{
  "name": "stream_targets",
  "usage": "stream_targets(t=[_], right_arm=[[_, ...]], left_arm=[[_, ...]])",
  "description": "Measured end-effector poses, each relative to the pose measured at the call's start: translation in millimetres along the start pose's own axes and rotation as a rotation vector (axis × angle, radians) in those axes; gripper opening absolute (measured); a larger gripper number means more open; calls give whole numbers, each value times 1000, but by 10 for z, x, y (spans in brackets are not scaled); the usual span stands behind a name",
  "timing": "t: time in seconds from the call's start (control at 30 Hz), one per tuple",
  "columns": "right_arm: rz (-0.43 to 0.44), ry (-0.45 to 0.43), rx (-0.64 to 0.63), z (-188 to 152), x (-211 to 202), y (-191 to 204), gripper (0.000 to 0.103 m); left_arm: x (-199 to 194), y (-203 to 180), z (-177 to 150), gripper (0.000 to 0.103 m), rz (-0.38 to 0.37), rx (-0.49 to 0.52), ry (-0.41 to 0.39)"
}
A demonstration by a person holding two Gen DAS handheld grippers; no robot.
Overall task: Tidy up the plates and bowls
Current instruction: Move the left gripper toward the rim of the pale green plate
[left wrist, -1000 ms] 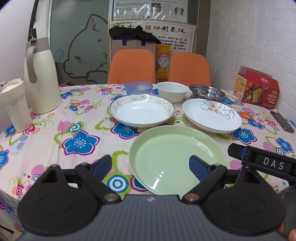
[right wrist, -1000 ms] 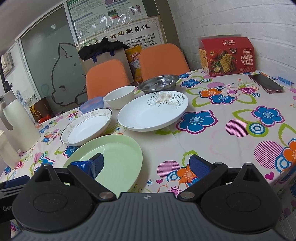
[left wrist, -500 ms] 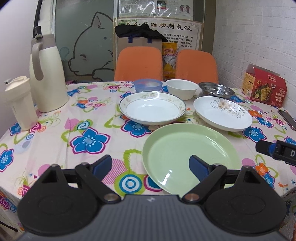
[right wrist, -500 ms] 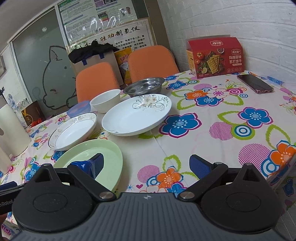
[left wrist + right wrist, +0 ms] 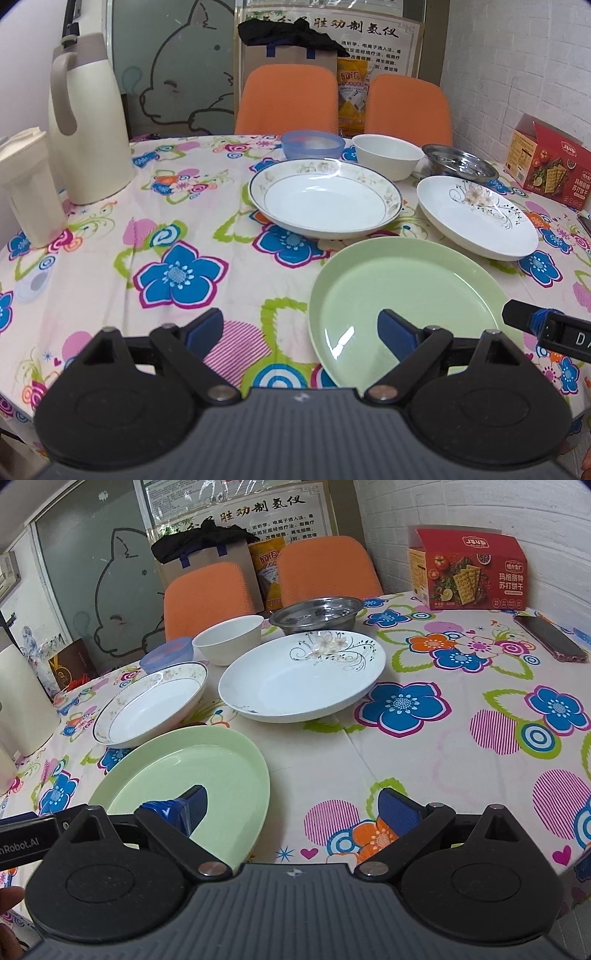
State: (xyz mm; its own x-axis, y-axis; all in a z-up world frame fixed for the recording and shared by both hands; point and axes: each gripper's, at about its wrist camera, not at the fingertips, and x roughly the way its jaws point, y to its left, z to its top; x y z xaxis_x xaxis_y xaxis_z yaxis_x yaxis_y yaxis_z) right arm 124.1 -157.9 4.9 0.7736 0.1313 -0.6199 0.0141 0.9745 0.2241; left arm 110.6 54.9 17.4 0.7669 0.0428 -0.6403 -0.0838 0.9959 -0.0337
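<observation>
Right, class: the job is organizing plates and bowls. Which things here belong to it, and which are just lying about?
Belong to the job:
green plate
gold-rimmed plate
flower-print plate
white bowl
blue bowl
steel bowl

Just lying about:
cream jug
cream cup
cracker box
phone

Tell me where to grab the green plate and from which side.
Take the green plate by its raised near rim, coming in low from the table edge closest to the tools. It lies flat and shallow, so only the rim offers a pinch. The right tool, open and straddling its right edge, looks best placed.
</observation>
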Motion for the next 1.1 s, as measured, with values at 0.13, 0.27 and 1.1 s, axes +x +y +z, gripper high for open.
stream_targets(t=[0.13,0.27,1.1], right_arm=[[0,11,-26,36,-21,24,87],[11,40,-74,35,-27,59,87],[112,15,-303,-187,243,272,89]], left_arm=[[15,-41,49,91,-3,22,12],[40,-63,87,91,-8,48,39],[515,-123,146,90,-102,72,167]])
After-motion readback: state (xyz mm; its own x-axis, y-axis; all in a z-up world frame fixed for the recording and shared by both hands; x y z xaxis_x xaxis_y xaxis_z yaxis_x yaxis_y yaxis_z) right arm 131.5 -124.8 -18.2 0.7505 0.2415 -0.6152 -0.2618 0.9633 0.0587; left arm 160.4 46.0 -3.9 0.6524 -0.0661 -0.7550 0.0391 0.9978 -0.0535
